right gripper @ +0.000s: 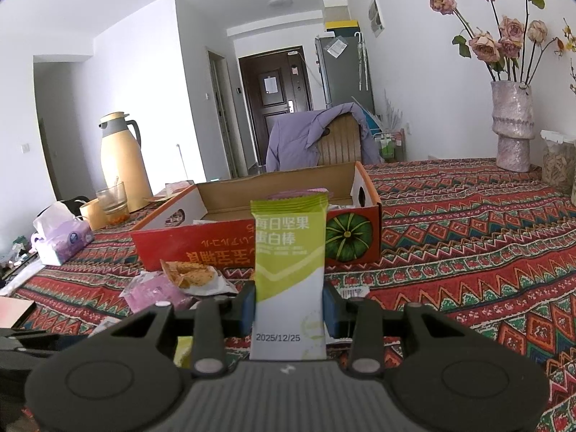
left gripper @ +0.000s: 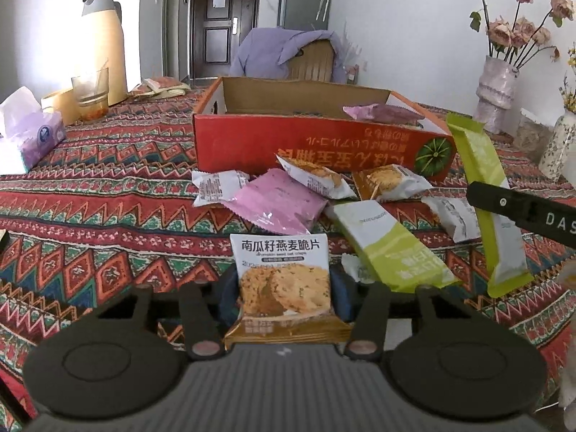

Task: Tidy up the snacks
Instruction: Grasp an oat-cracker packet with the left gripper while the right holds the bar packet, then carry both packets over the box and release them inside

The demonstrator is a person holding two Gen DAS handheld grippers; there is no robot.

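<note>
Left tongs [left gripper: 284, 297] closed on oat crisp packet [left gripper: 284, 280], bottom centre. Right tongs [right gripper: 289, 307] clamped on green bar [right gripper: 289, 262], centre frame. Red box [left gripper: 316, 144] beyond, loose packets [left gripper: 277, 201] on counter [left gripper: 108, 216]. Risks: slick film slipping, crisps crushing, tongs colliding over box.

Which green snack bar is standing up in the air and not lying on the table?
The green bar pinched upright in the right gripper. The other green bar lies flat on the tablecloth, beside the pink packet.
</note>
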